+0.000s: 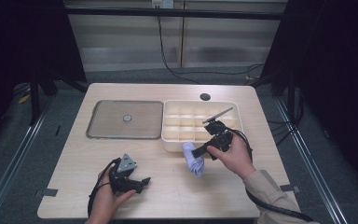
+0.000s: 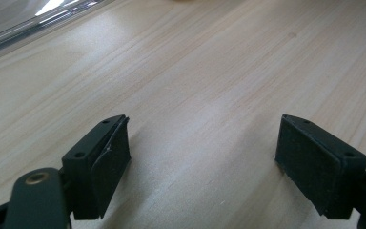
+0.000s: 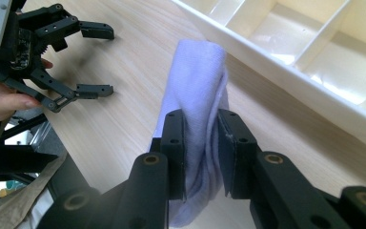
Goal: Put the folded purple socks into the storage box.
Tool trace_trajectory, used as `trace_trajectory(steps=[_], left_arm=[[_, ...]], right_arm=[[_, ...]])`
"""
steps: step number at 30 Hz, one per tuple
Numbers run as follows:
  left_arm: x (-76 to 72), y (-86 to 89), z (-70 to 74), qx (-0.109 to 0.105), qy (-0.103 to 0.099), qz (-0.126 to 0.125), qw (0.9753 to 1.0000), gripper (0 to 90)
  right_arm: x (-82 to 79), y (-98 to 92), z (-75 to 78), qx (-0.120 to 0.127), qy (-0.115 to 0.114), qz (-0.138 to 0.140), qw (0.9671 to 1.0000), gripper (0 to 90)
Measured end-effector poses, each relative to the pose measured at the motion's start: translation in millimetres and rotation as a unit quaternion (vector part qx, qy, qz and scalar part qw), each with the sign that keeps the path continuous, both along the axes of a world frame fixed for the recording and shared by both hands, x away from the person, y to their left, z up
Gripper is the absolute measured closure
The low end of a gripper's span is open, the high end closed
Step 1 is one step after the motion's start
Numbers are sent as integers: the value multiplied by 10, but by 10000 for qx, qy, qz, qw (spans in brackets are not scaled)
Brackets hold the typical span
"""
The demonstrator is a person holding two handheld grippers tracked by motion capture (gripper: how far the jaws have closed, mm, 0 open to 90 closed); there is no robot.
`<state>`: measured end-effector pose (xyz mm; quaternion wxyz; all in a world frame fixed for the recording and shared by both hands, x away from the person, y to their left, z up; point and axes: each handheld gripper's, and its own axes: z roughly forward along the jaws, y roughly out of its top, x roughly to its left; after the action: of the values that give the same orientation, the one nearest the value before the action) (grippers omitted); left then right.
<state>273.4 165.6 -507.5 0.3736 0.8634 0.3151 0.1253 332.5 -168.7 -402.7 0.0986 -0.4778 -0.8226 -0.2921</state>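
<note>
A pale lilac cloth [image 1: 193, 162] [image 3: 198, 100], folded into a long roll, hangs just in front of the cream divided tray [image 1: 171, 142] [image 3: 286, 64]. My right gripper [image 1: 198, 150] [image 3: 201, 157] is shut on the cloth's middle, with the jaws pressing it from both sides. My left gripper [image 1: 142, 182] [image 2: 200, 162] rests low over the wooden table near the front left, open, with bare wood between its jaws. In the right gripper view the left gripper [image 3: 93, 59] appears at the upper left, held by a hand, with its fingers spread.
A grey flat metal tray [image 1: 98, 130] with a small round disc [image 1: 127, 118] lies left of the divided tray. A thin dark rod [image 1: 218, 115] sticks up over the divided tray's right side. A round hole [image 1: 205, 97] marks the table's far edge.
</note>
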Motion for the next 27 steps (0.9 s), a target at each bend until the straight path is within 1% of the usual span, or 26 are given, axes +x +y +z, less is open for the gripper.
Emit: trace_trajectory(steps=[4,7,11,17,20,21,27], left_arm=[[0,0,0,-2,0,1,10000,182],[0,0,0,-3,2,3,10000,182],[-1,-1,0,-5,2,4,10000,182],[-1,-1,0,-7,2,6,10000,182],[0,-1,-1,-9,-4,5,10000,182],[-3,-6,-4,-49,-1,37,10000,182],[-2,-6,-4,-48,-3,33,10000,182]], right_arm=[[29,-59,55,9,-16,-46,10000,743],[56,-101,89,-28,1,-83,10000,743],[87,-150,125,-72,-29,-113,9999,743],[134,-209,162,-63,-9,-206,9998,743],[157,-244,185,-104,-12,-236,9997,743],[165,-260,197,-144,-20,-243,9996,743],[214,-332,271,-179,-72,-319,9993,743]])
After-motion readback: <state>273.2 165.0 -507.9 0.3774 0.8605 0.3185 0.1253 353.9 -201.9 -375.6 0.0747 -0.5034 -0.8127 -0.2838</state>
